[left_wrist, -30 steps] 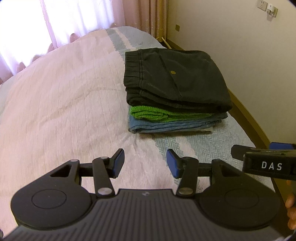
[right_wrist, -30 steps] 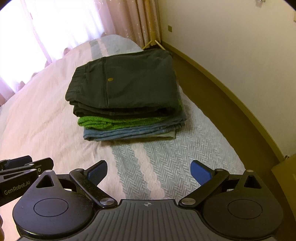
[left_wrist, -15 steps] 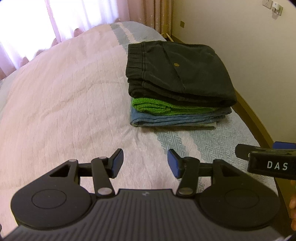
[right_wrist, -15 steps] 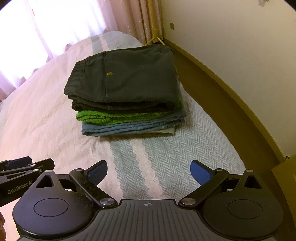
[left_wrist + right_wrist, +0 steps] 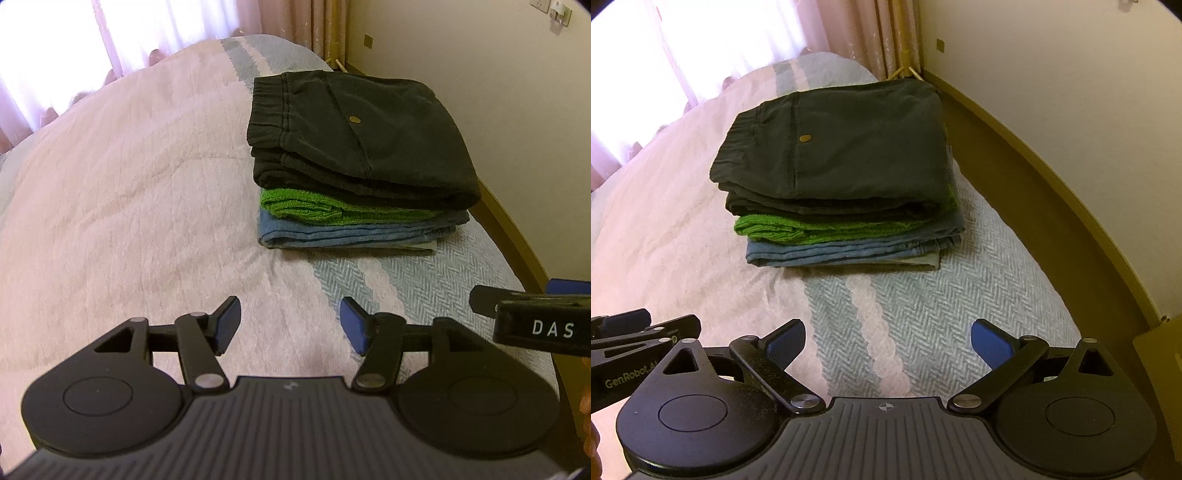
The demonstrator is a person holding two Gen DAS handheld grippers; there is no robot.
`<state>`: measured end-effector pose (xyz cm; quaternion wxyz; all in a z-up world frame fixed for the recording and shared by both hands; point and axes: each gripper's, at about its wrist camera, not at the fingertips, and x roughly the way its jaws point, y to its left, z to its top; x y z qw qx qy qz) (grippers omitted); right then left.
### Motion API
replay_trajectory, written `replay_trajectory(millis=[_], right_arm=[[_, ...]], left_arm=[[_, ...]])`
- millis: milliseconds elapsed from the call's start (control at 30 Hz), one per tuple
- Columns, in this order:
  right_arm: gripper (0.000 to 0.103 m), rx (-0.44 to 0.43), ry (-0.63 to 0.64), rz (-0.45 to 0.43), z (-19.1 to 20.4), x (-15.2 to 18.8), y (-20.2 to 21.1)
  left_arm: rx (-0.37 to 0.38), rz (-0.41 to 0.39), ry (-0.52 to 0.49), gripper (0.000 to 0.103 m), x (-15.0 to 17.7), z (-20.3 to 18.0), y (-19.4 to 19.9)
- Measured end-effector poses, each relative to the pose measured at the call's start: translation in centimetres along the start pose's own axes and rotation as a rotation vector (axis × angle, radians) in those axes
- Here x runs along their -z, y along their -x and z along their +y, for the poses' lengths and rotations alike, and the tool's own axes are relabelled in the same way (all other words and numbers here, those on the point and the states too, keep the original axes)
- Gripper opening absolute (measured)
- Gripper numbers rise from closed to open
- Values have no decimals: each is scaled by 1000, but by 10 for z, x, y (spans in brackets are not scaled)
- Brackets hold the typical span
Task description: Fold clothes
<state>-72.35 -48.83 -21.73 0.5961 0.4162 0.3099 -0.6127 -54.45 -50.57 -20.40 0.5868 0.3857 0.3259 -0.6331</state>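
A neat stack of folded clothes rests on the bed: dark shorts (image 5: 362, 133) (image 5: 846, 147) with a brass button on top, a green knit (image 5: 306, 206) (image 5: 798, 229) under them, and a blue denim piece (image 5: 332, 236) (image 5: 827, 254) at the bottom. My left gripper (image 5: 290, 323) hovers open over the pink quilt, short of the stack and to its left, holding nothing. My right gripper (image 5: 888, 341) is open wider above the grey herringbone blanket, well in front of the stack, also with nothing in it. Each gripper's side shows at the edge of the other's view.
The bed carries a pink quilt (image 5: 129, 206) on the left and a grey-blue herringbone blanket (image 5: 945, 314) on the right. A wooden bed frame (image 5: 1052, 177) and a cream wall (image 5: 1071, 74) run close along the right. Bright curtains (image 5: 683, 48) hang at the back.
Both views have shifted slightly, so the stack sits a little differently in frame. Both grippers stay open and the clothes have not moved.
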Motion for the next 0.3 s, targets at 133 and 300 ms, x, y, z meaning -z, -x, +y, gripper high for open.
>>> replay_trajectory(millis=[133, 300], right_arm=[[99, 4, 2, 6, -3, -5, -5], [99, 11, 5, 13, -6, -10, -11]], left_arm=[[-6, -1, -1, 57, -5, -2, -5], [-14, -11, -5, 57, -12, -5, -11]])
